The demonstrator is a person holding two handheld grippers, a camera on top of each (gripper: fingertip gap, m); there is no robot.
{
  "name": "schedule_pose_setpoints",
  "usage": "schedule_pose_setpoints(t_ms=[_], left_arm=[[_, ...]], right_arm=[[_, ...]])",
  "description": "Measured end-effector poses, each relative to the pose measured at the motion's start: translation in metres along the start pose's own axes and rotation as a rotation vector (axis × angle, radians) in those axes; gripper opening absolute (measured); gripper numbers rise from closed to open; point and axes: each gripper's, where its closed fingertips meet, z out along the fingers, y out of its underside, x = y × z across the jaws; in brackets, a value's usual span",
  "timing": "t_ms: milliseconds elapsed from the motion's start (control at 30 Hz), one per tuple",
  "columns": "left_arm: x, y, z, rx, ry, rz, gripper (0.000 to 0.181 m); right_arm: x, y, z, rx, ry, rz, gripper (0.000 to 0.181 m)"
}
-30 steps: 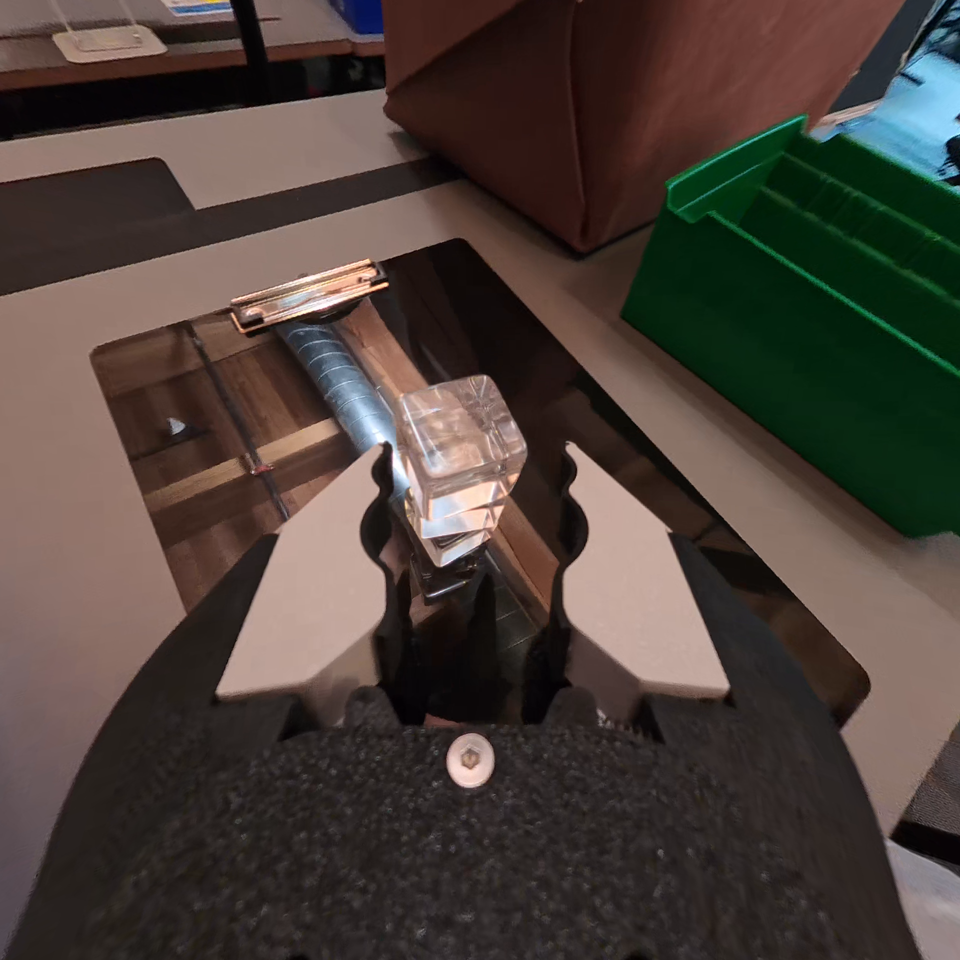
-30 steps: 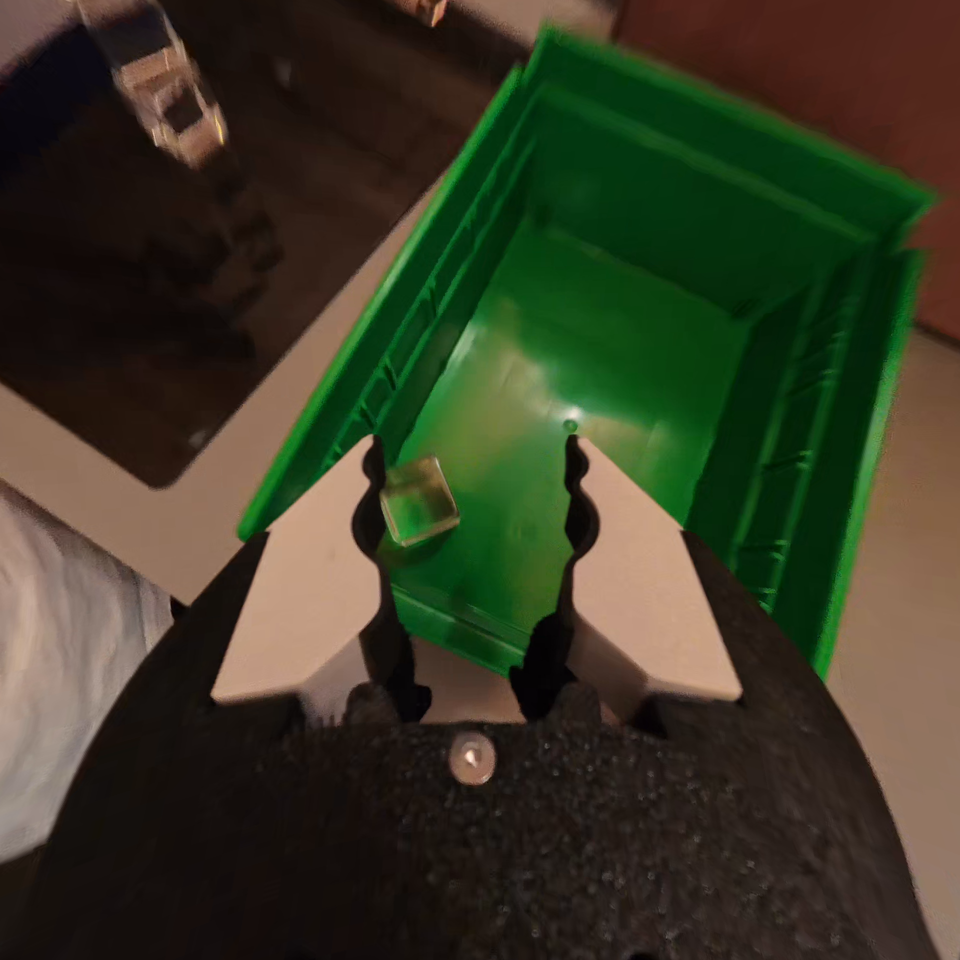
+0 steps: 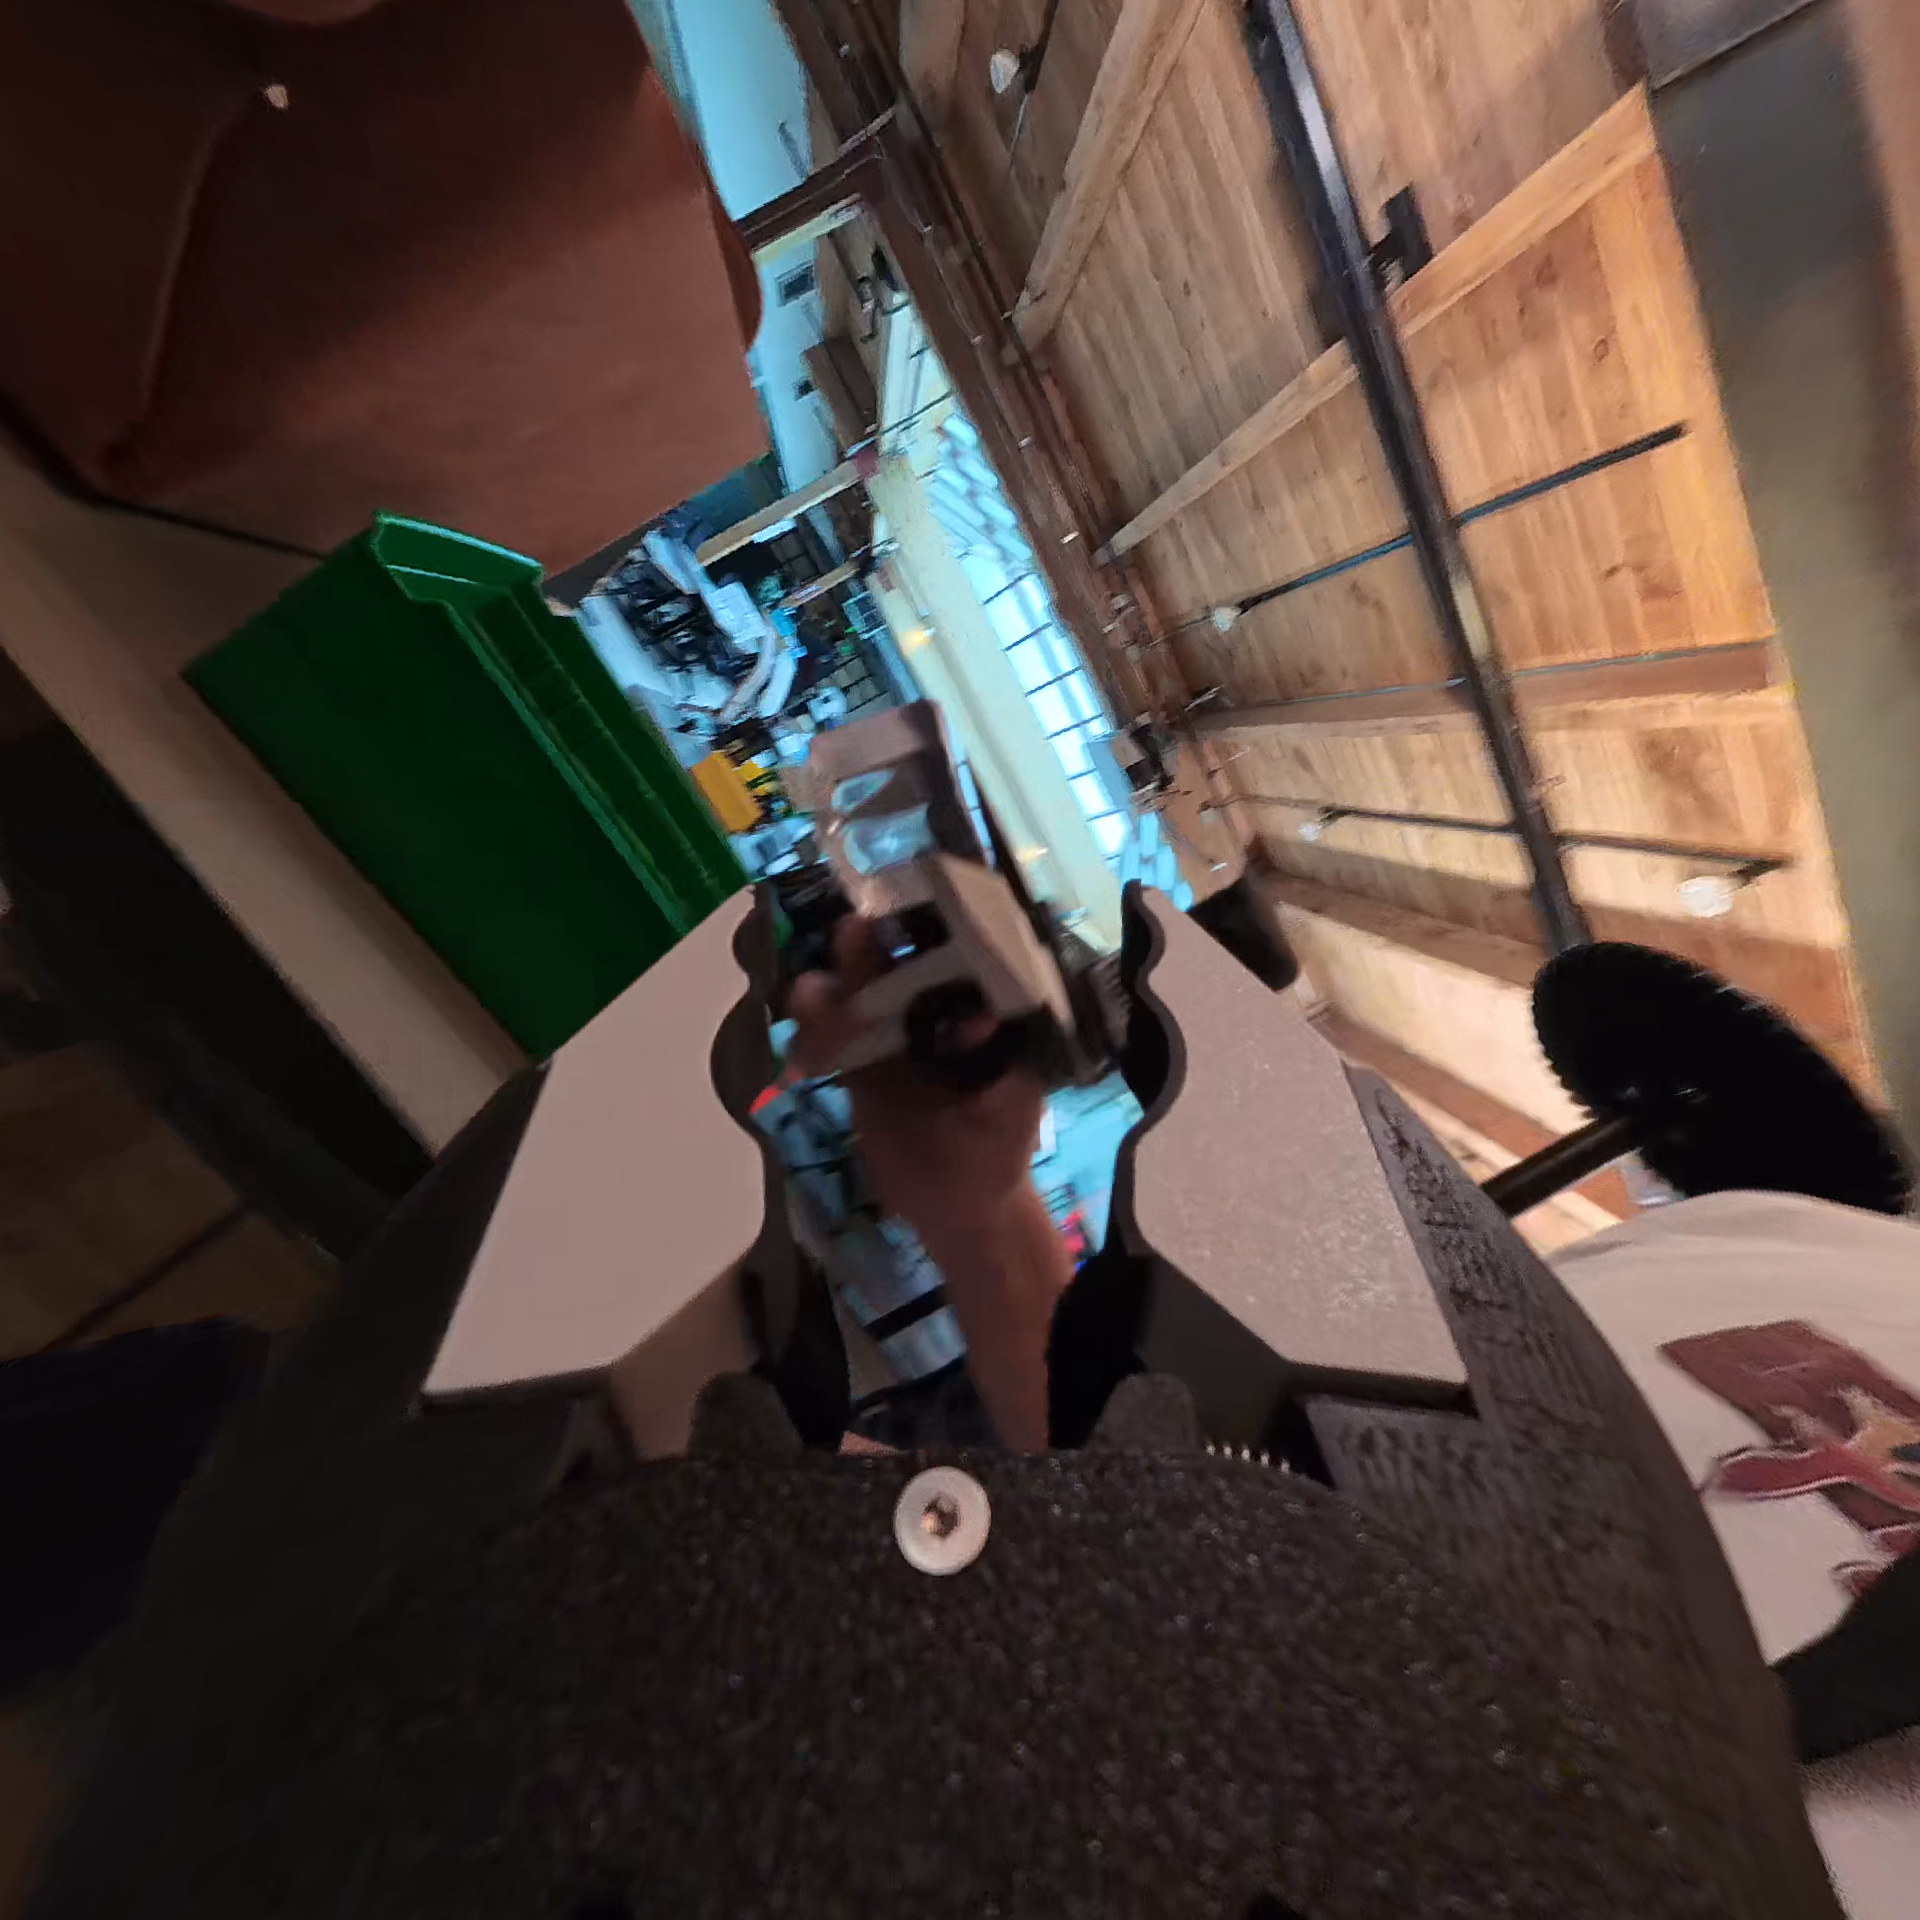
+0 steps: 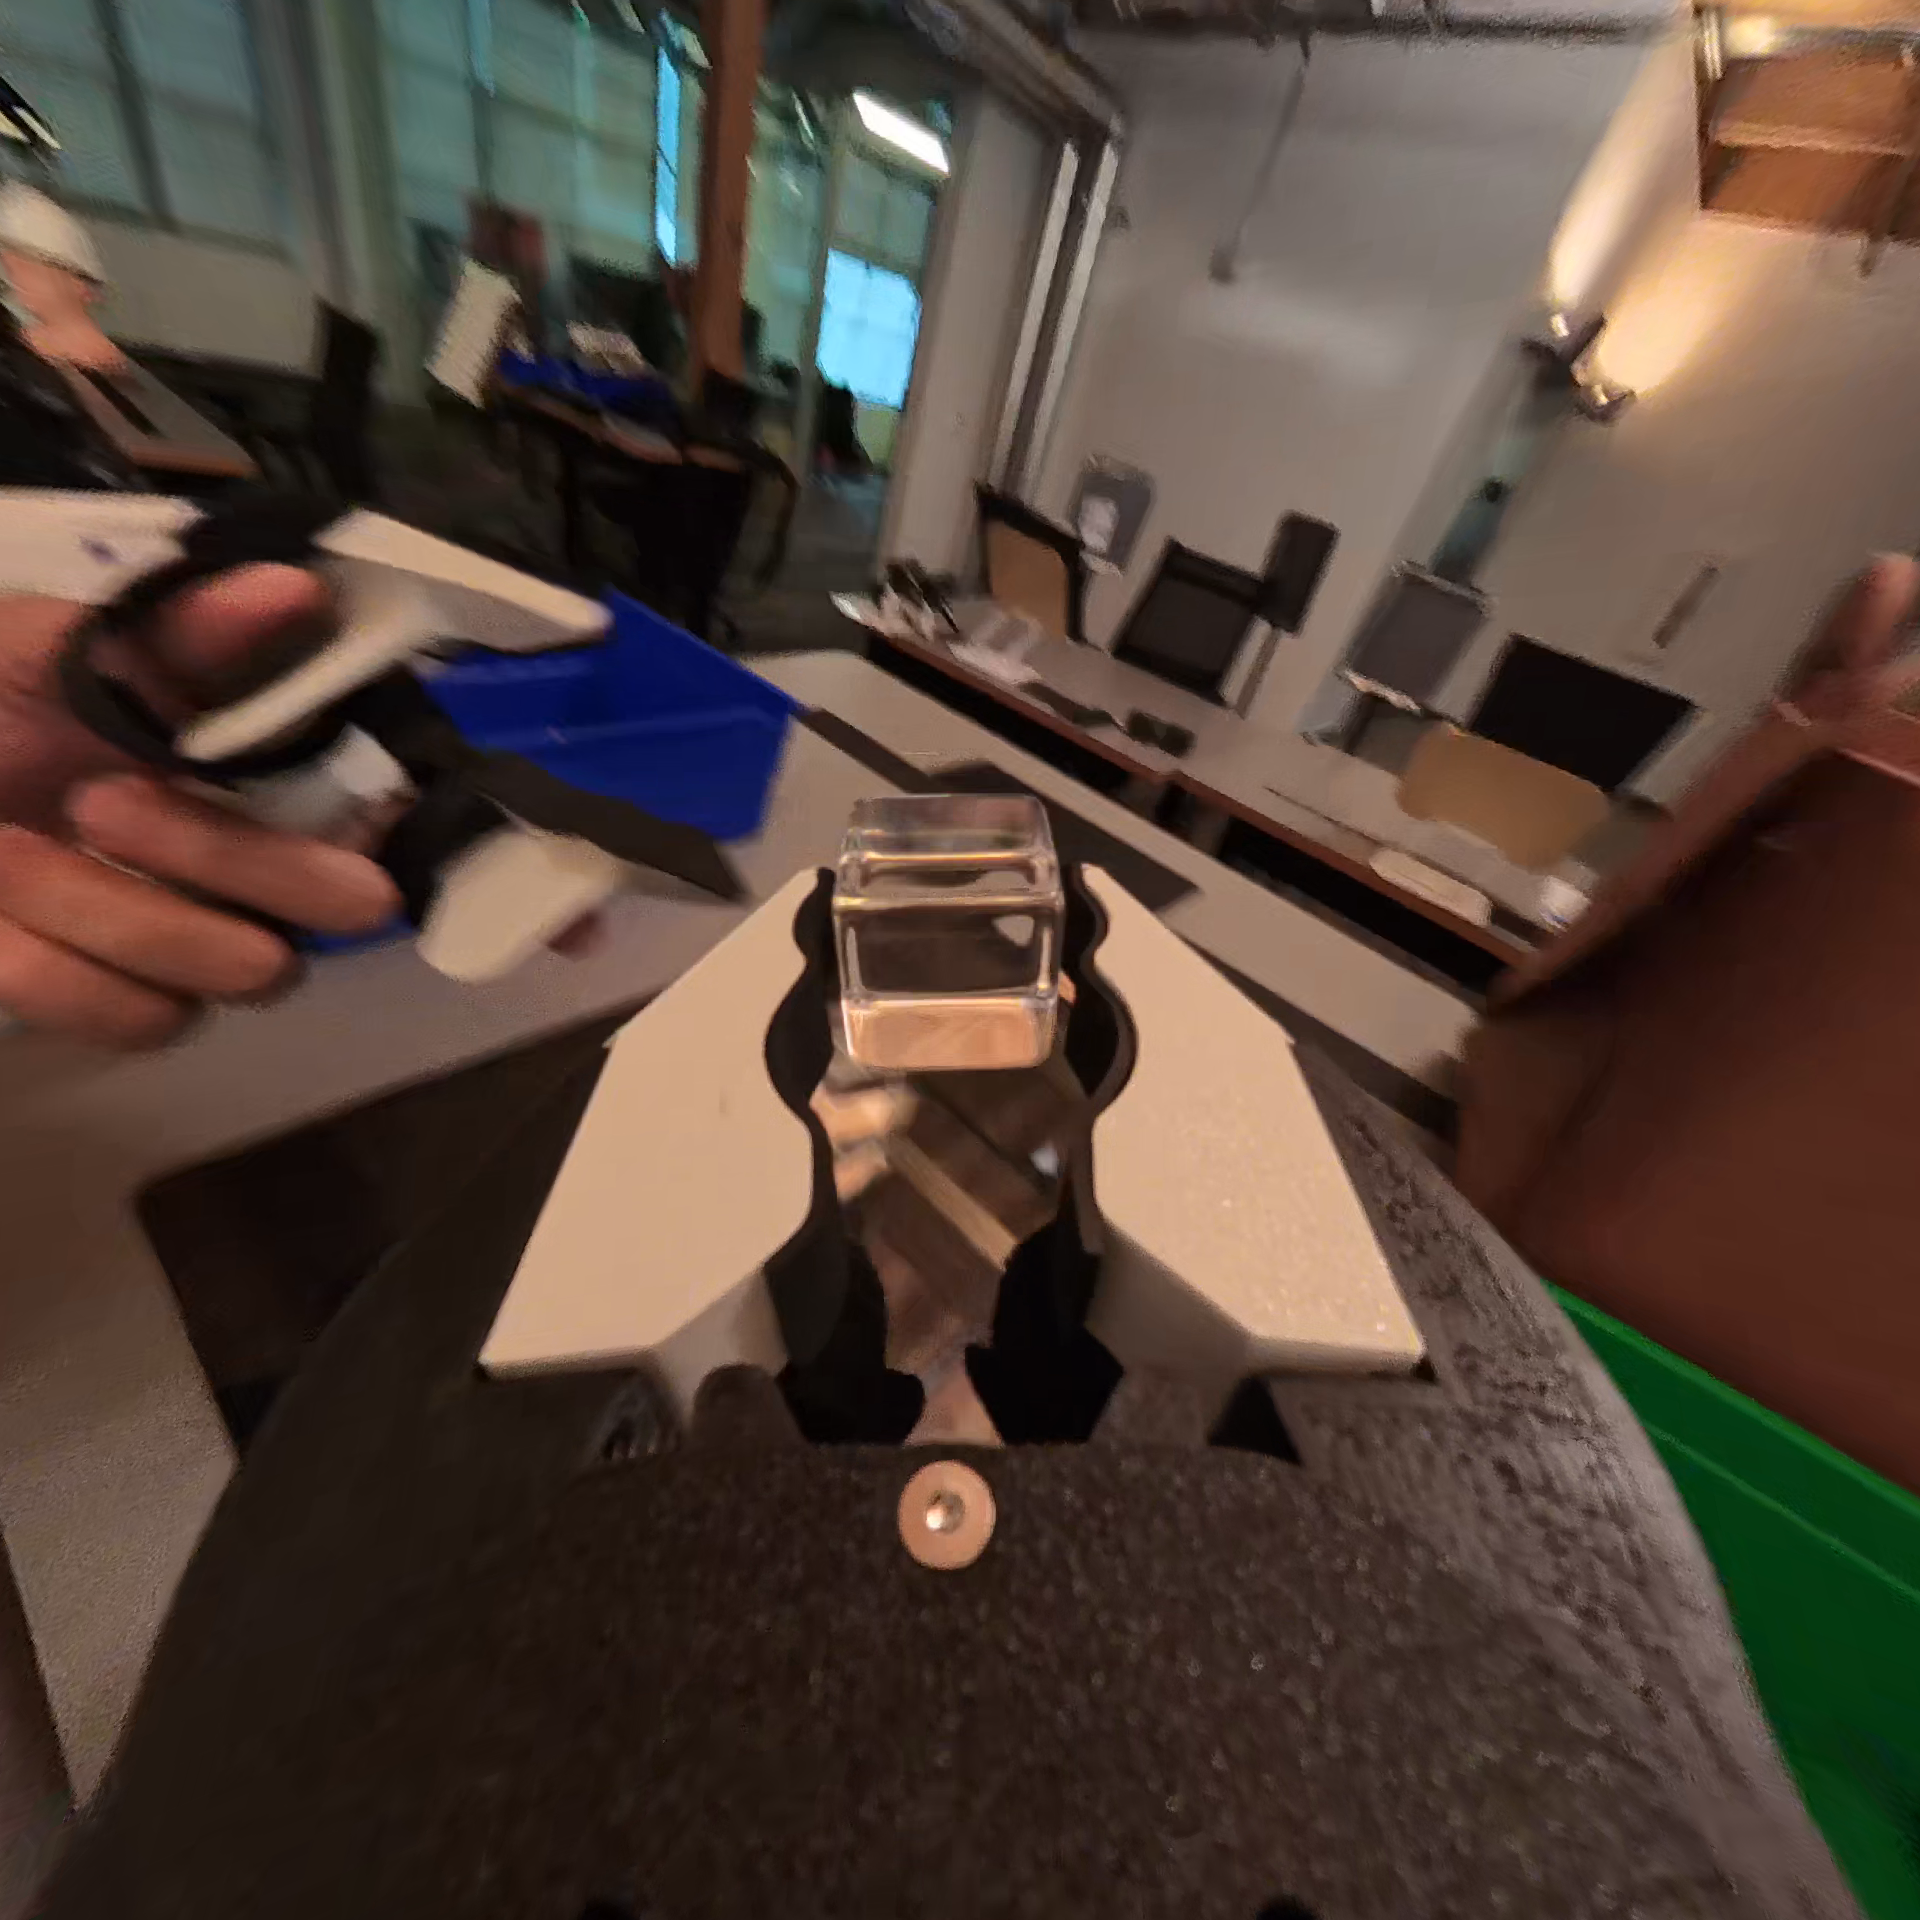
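2 tools | R tool pinching clear cube | L tool spread, empty, nr green bin

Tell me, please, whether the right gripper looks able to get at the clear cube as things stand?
Probably yes. The clear cube sits right between the jaws of the right gripper, which seem to press on its two sides, and nothing stands in the way.

Brown box close right, green bin below it
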Motion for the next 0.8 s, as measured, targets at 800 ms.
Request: schedule_pose_setpoints(t_ms=[800], left_arm=[[-0.055,0.042,-0.073,-0.230,-0.450,0.344,0.067]], right_arm=[[0.081,0.250,-0.196,-1.449,-0.374,0.128,0.043]])
